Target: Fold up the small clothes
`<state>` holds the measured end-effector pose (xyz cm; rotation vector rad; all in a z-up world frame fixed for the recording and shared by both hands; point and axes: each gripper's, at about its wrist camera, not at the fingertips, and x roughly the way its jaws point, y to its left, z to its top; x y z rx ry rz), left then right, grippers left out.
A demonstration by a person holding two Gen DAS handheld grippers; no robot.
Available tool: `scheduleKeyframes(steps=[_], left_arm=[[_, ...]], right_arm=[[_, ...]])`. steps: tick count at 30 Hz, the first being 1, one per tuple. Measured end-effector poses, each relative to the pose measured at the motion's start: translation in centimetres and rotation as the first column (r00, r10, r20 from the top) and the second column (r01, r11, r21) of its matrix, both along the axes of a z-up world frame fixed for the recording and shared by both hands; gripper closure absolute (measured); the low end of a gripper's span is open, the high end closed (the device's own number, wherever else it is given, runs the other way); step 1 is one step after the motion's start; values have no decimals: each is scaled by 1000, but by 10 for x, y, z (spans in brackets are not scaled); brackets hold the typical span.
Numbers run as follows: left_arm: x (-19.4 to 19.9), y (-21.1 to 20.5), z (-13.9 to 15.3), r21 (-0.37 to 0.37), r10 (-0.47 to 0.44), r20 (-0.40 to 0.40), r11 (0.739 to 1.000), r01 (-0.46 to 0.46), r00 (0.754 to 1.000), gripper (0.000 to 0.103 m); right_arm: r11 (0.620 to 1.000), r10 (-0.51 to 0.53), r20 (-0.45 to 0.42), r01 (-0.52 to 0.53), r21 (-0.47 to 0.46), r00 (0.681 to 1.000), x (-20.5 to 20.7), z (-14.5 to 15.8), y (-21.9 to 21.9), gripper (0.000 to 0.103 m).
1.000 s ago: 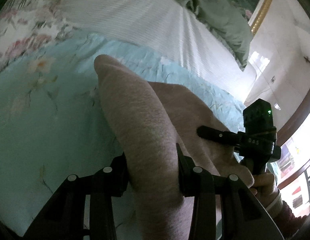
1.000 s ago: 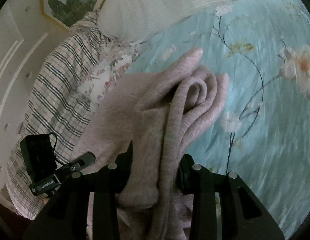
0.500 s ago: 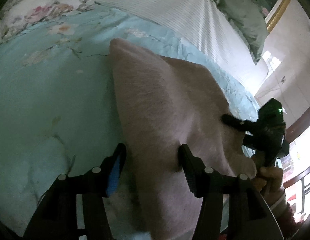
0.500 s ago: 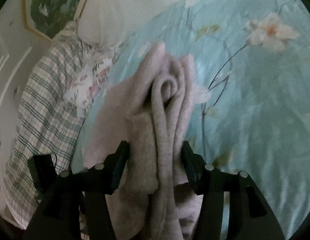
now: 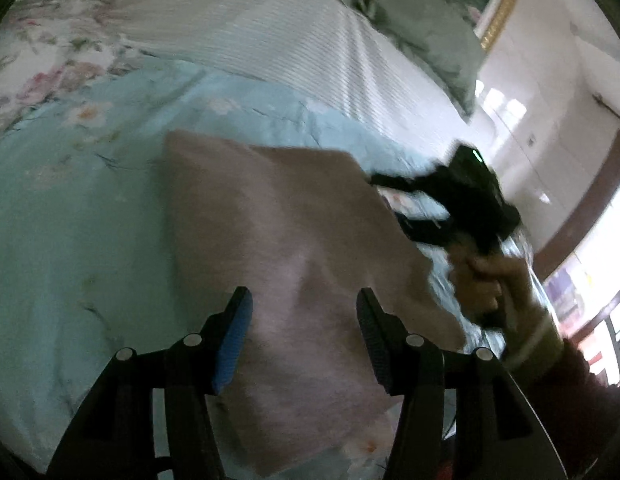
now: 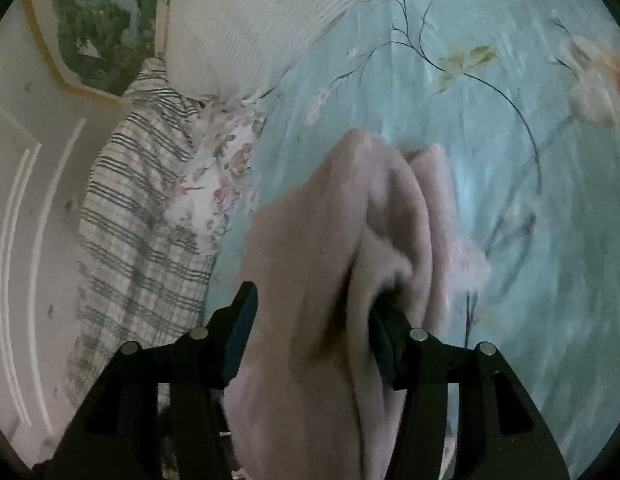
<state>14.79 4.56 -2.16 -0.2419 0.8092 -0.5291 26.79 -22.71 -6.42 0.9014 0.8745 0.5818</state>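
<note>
While both grippers gape, left gripper (image 5: 302,320), right gripper (image 6: 310,316), pink garment (image 5: 294,264) lies lengthwise away from cameras.

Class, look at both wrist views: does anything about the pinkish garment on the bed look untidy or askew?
Yes. In the right wrist view the pinkish garment bunches into uneven folds beside the right gripper; its far edge looks flat in the left view.

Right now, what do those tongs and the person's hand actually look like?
Both tongs are black plastic with round silver screws. The left tongs have a blue pad on one finger. The right tongs carry a green light in the left view. The hand is bare, with a dark sleeve.
</note>
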Motion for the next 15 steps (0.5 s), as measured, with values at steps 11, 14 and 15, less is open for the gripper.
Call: scheduleKeyframes(steps=[11,14,15], left_arm=[[4,-15,-23,1,-46,-57,999,46,997,49],[7,-14,-27,-11,-50,-69,999,50,996,49],[8,-16,-30,-12,-52,-73,999,51,996,49]], right_arm=[[992,-74,278,43,115,958,7,23,-4,48],[987,-125,244,96,129,962,0,10,-13,48],[988,-117,204,94,120,972,3,5,-13,48]])
